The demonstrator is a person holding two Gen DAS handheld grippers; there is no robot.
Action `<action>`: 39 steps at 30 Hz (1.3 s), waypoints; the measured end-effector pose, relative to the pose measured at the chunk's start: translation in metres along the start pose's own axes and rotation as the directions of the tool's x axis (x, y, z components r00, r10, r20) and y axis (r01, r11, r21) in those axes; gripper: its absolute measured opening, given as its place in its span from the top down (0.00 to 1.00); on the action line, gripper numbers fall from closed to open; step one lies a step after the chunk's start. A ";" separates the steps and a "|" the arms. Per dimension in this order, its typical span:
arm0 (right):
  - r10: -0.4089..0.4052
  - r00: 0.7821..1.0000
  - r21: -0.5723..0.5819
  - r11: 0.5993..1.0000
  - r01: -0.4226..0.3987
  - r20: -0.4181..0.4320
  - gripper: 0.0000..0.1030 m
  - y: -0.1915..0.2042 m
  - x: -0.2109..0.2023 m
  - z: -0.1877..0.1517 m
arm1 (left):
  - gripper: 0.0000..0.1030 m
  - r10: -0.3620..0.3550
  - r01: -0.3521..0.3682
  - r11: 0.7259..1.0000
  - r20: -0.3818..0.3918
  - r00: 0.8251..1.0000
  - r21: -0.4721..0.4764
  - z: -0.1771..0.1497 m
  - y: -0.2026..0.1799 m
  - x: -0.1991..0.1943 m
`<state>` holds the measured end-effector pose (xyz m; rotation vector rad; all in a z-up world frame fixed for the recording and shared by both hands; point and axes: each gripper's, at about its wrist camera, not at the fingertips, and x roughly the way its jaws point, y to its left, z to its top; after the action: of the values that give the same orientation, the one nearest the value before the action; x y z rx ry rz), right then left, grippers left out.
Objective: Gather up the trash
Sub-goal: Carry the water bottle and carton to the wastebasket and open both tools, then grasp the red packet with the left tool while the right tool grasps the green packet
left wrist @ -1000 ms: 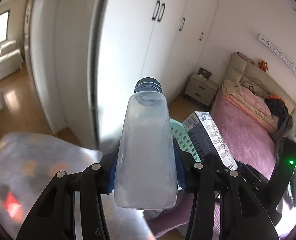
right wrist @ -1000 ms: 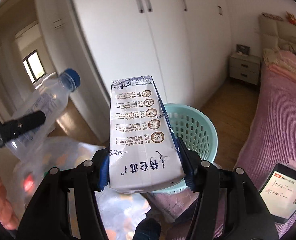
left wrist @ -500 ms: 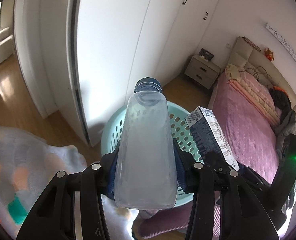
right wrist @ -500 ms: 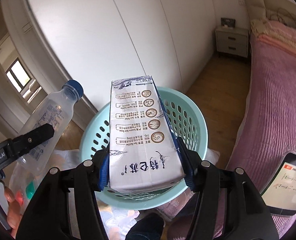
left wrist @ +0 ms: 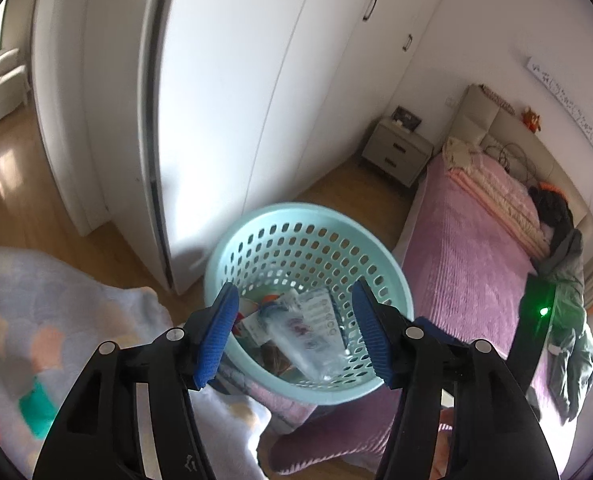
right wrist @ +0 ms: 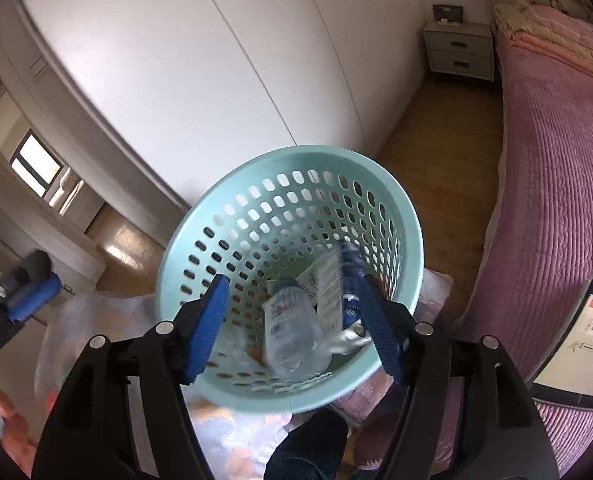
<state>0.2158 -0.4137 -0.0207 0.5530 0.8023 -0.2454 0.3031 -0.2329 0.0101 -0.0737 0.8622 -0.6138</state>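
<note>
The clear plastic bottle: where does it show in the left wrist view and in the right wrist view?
Left wrist: plastic bottle lies inside the teal basket, low centre, between the open blue pads.
Right wrist: bottle inside the basket, low centre, beside the carton.
Shared landmark: the grey nightstand.

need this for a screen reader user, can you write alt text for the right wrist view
The open right hand-held gripper with blue pads hangs above a round mint-green perforated plastic basket holding a clear plastic bottle and a white milk carton. White wardrobe doors stand behind it, a pink-covered bed to the right.
</note>
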 end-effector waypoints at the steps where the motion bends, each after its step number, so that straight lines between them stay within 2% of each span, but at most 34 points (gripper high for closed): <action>1: 0.002 1.000 -0.014 1.000 -0.002 0.006 0.38 0.002 -0.005 -0.001 | 0.44 -0.003 0.003 1.000 0.017 1.000 0.001 -0.002 0.001 -0.011; 10: 0.064 0.996 -0.109 0.992 -0.057 0.064 0.38 0.041 -0.057 -0.019 | 0.44 -0.008 0.007 1.000 0.143 0.990 0.004 -0.022 0.004 -0.097; 16: 0.114 0.990 -0.179 0.979 -0.098 0.080 0.38 0.077 -0.086 -0.039 | 0.44 -0.001 0.003 1.000 0.233 0.972 -0.008 -0.047 0.017 -0.160; 17: 0.120 0.990 -0.190 0.976 -0.103 0.079 0.38 0.082 -0.089 -0.043 | 0.40 0.003 -0.001 1.000 0.243 0.970 -0.010 -0.050 0.020 -0.168; 19: 0.135 0.988 -0.217 0.969 -0.116 0.073 0.38 0.093 -0.094 -0.051 | 0.36 0.017 -0.013 1.000 0.270 0.963 -0.015 -0.060 0.026 -0.187; 24: 0.168 0.984 -0.268 0.952 -0.147 0.057 0.38 0.118 -0.100 -0.069 | 0.33 0.064 -0.054 0.998 0.333 0.941 -0.040 -0.083 0.051 -0.241; 25: 0.177 0.983 -0.281 0.947 -0.155 0.052 0.38 0.122 -0.101 -0.073 | 0.30 0.085 -0.072 0.996 0.347 0.934 -0.050 -0.088 0.058 -0.251; 28: 0.199 0.979 -0.316 0.932 -0.178 0.037 0.38 0.140 -0.099 -0.086 | 0.29 0.151 -0.127 0.988 0.379 0.913 -0.087 -0.100 0.079 -0.276; 30: 0.215 0.976 -0.336 0.922 -0.194 0.026 0.38 0.152 -0.098 -0.094 | 0.29 0.186 -0.151 0.981 0.387 0.903 -0.120 -0.109 0.097 -0.290; 32: 0.227 0.974 -0.361 0.909 -0.206 0.016 0.38 0.165 -0.096 -0.101 | 0.29 0.213 -0.165 0.974 0.378 0.901 -0.156 -0.117 0.116 -0.297; 39: 0.266 0.964 -0.460 0.853 -0.248 -0.027 0.38 0.211 -0.082 -0.135 | 0.29 0.349 -0.286 0.927 0.276 0.896 -0.244 -0.142 0.183 -0.288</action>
<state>0.1640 -0.1633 0.0424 0.1984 0.7087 0.1839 0.1452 0.0973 0.0603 -0.2005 0.6021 -0.1951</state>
